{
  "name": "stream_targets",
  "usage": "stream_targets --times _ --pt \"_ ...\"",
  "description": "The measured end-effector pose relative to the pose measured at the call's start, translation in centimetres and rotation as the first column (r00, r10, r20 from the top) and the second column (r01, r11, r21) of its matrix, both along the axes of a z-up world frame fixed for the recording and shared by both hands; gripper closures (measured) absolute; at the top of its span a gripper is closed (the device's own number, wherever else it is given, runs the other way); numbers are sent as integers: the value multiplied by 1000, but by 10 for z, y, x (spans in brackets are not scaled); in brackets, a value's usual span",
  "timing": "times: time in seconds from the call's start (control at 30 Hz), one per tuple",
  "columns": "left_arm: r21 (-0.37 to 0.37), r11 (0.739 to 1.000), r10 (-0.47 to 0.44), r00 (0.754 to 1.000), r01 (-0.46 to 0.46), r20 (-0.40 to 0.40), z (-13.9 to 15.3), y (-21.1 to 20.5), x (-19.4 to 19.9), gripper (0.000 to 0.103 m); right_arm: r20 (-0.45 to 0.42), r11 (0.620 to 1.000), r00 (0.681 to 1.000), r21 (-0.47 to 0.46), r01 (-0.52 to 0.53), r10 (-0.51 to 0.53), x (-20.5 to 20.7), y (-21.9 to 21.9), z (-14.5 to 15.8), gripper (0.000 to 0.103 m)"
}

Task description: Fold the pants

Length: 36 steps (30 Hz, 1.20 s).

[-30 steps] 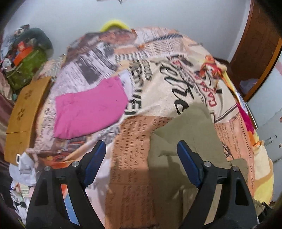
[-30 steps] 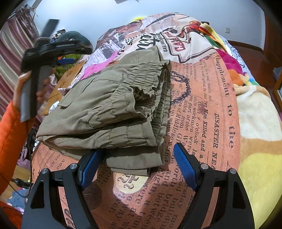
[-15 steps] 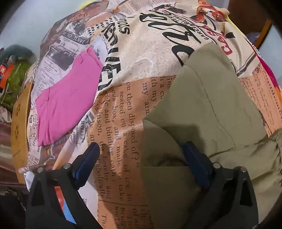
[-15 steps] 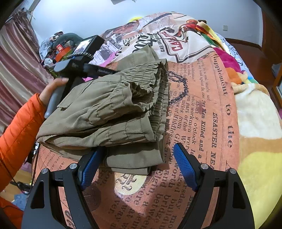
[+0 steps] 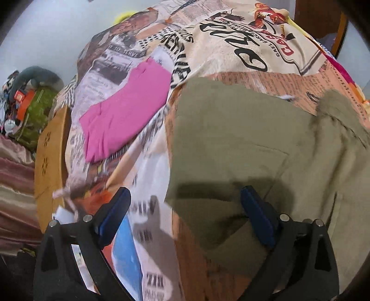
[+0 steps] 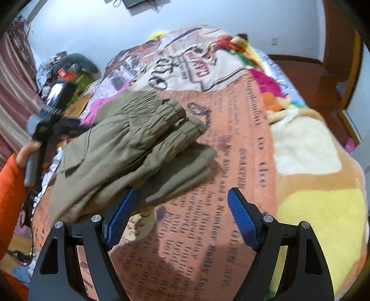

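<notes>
Right wrist view shows the green pants (image 6: 136, 148) folded in a pile on a bed blanket (image 6: 233, 166) printed like a newspaper. A white wall (image 6: 208, 18) stands behind. The right gripper (image 6: 178, 217) is spread wide, holding nothing. The left gripper (image 5: 185, 215) is spread wide too, by a pink cloth (image 5: 124, 111).

Folded pants (image 6: 129, 148) by R gripper (image 6: 180, 220)

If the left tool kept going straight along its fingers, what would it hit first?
Most likely the near left edge of the folded olive pants: the left tool is open and straddles that edge, with one finger over the fabric and the other over the newspaper-print blanket. Depth is unclear in the fisheye view.
</notes>
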<state>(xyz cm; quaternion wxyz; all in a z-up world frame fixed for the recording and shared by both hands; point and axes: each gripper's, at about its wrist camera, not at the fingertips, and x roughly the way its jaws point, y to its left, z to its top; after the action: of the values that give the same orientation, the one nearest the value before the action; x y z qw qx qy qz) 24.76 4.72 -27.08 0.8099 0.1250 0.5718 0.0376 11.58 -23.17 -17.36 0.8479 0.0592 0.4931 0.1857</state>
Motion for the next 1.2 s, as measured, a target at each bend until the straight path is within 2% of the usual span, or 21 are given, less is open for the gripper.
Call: stream_targets --times 0.23,0.43,0.57,0.77,0.9,1.0,1.1,1.2 --pt "-38 999 9 999 -7 37 10 -2 -47 6 99 996 992 -39 83 -79 0 -10 22 24" --pt "-174 984 57 998 -51 30 12 9 -66 6 147 996 985 -24 89 -85 3 -12 34 24" --pt "-197 976 104 993 -91 60 28 18 -72 6 131 999 990 1 47 -47 9 -1 28 24" --pt "-300 943 173 982 -142 80 50 36 -76 6 47 1000 999 16 -9 8 20 18 0 24" --pt "-286 954 112 992 -93 50 38 26 -85 6 13 1000 1000 15 -24 23 22 23 -12 27" --pt "-224 973 73 996 -61 45 22 18 -92 6 -4 999 999 23 -33 33 19 22 -16 29" --pt "-262 960 117 992 -99 52 15 29 -96 1 -7 999 999 21 -45 45 17 24 -16 32" --pt "-219 964 170 983 -151 73 13 44 -102 1 -4 999 999 12 -52 52 14 25 -15 34"
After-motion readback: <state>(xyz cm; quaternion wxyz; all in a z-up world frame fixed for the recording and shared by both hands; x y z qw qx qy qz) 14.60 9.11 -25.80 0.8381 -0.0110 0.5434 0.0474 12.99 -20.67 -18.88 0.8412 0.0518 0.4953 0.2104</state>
